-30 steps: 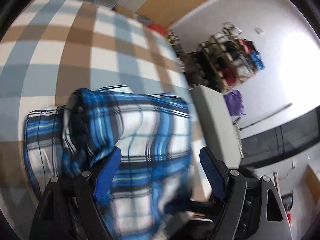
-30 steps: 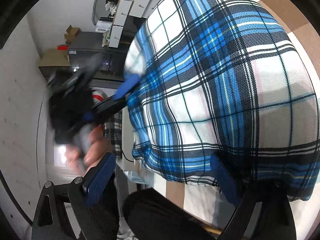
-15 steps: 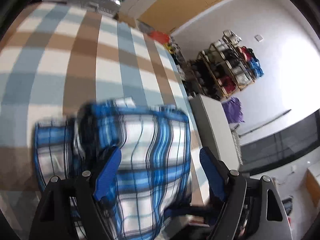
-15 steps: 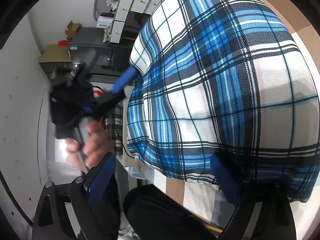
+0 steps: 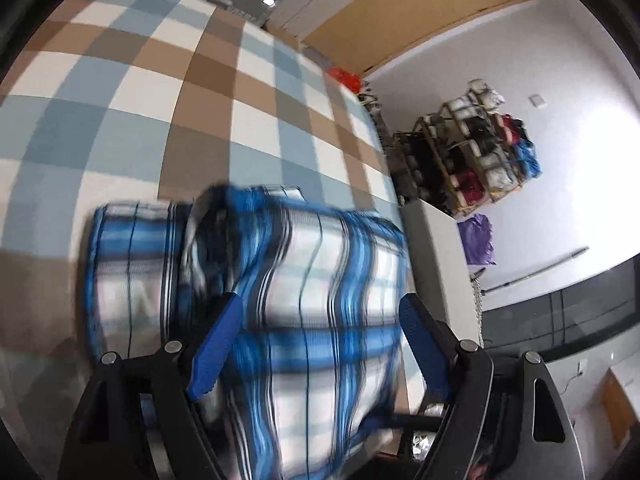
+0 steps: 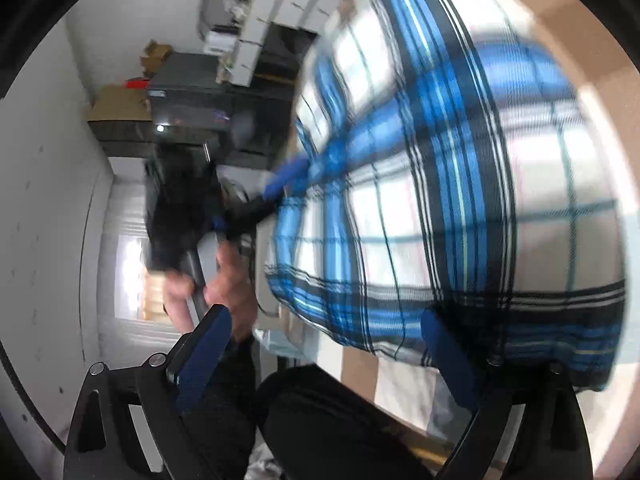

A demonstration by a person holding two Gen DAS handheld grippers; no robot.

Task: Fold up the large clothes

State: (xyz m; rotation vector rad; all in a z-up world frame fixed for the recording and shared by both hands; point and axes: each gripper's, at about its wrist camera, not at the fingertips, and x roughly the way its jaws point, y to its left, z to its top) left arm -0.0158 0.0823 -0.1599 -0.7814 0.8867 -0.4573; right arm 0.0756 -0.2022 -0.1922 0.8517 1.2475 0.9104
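A blue, white and black plaid shirt (image 5: 288, 280) lies folded in a bundle on the checked tablecloth (image 5: 160, 80). My left gripper (image 5: 320, 340) is open just above the shirt's near end, holding nothing. In the right wrist view the same shirt (image 6: 460, 200) fills the upper right. My right gripper (image 6: 328, 356) is open at the shirt's near edge, its fingers (image 6: 448, 356) apart and holding nothing. The left gripper and the hand holding it (image 6: 224, 264) show blurred at the shirt's left edge.
A white cabinet (image 5: 440, 264) stands right of the table. A shelf rack of clothes (image 5: 472, 148) is against the far wall. Boxes and a dark cabinet (image 6: 192, 92) are at the back left. My dark trousers (image 6: 332, 420) are near the table's front edge.
Both views have drawn back from the shirt and are motion-blurred. The left gripper has moved away over the shirt so more tablecloth shows. Both grippers stay open.
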